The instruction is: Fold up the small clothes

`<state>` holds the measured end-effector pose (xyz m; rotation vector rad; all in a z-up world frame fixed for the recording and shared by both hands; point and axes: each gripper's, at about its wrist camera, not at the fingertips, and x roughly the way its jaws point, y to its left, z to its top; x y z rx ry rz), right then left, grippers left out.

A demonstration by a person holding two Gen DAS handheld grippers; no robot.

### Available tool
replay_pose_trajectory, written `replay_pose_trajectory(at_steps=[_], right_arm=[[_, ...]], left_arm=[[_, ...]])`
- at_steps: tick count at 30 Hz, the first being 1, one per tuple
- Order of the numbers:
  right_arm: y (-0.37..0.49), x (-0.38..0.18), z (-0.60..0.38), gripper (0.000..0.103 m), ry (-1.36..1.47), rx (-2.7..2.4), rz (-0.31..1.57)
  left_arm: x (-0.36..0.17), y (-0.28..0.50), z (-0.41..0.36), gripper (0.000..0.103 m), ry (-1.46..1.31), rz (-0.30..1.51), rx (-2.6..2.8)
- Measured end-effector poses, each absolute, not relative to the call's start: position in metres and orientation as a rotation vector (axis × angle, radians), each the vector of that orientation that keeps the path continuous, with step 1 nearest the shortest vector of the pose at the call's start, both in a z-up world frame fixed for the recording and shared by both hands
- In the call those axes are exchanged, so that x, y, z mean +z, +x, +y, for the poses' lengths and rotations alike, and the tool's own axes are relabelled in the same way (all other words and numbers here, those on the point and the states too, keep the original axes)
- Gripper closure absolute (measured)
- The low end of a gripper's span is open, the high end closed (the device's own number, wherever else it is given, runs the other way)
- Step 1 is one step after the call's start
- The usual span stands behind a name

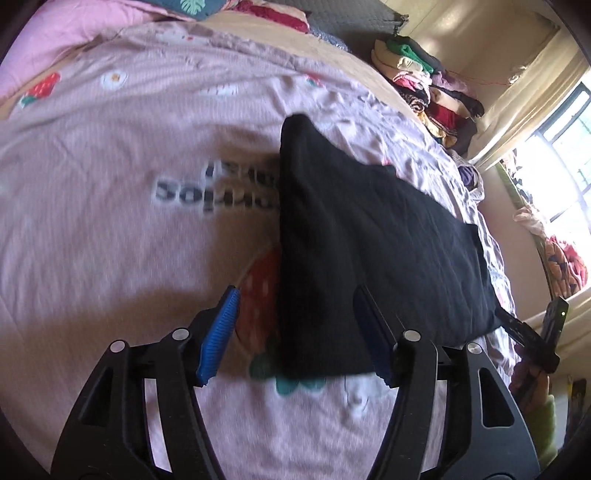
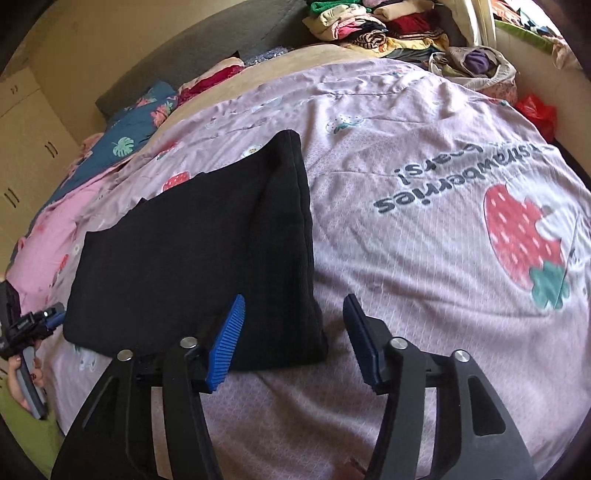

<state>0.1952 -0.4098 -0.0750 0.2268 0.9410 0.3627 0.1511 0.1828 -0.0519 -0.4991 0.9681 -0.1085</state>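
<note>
A black garment [image 1: 369,240] [image 2: 192,258] lies folded flat on the pink strawberry-print bedspread [image 1: 110,221] [image 2: 406,277]. In the left wrist view my left gripper [image 1: 296,291] is open and hovers over the garment's near left corner, one blue pad on each side, neither pressing the cloth. My right gripper [image 2: 294,298] is also open and straddles the garment's near right corner. Its left pad is over the cloth and its right pad is over bare bedspread. Each view shows the other gripper at the garment's far end, at the frame edge.
Stacks of folded clothes [image 1: 424,85] [image 2: 369,26] sit at the head of the bed. Patterned pillows [image 2: 136,125] lie at the far left. A cloth bag [image 2: 476,62] and a red plastic bag [image 2: 535,110] rest at the bed's right edge. A bright window [image 1: 554,166] is beyond.
</note>
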Motion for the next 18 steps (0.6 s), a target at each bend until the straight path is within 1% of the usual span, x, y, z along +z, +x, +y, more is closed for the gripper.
replay_pose_trajectory(at_steps=[2,3,4,5,6,7,8,9,10,14,18], right_arm=[[0.192,-0.074,-0.410,0.065,0.239,0.363,0.933],[0.192,-0.074,-0.410,0.070,0.241,0.356,0.928],[0.192,-0.073,-0.411,0.076,0.242,0.351,0.924],[0.191,-0.072,-0.412,0.080,0.246,0.345,0.921],[0.190,-0.071,-0.415,0.088,0.257,0.337,0.918],[0.190,-0.070,-0.417,0.091,0.271,0.338,0.916],[0.189,-0.069,-0.420,0.092,0.281,0.341,0.910],[0.188,-0.067,-0.421,0.092,0.278,0.340,0.904],[0.187,-0.065,-0.421,0.093,0.267,0.338,0.897],[0.180,-0.063,-0.421,0.093,0.235,0.319,0.880],[0.178,-0.074,-0.421,0.094,0.231,0.290,0.902]], left_arm=[[-0.058,0.147,0.177,0.048,-0.507,0.981,-0.117],[-0.060,0.147,0.175,0.048,-0.517,0.986,-0.125],[-0.061,0.147,0.175,0.049,-0.531,0.989,-0.135],[-0.064,0.146,0.174,0.054,-0.551,0.988,-0.139],[-0.065,0.147,0.174,0.070,-0.562,0.990,-0.140],[-0.067,0.147,0.173,0.090,-0.572,0.993,-0.149],[-0.067,0.147,0.173,0.091,-0.574,0.995,-0.154],[-0.065,0.147,0.171,0.095,-0.562,0.996,-0.155],[-0.063,0.145,0.169,0.096,-0.547,0.996,-0.160],[-0.052,0.138,0.162,0.096,-0.475,0.998,-0.167],[-0.060,0.138,0.164,0.096,-0.454,1.026,-0.157]])
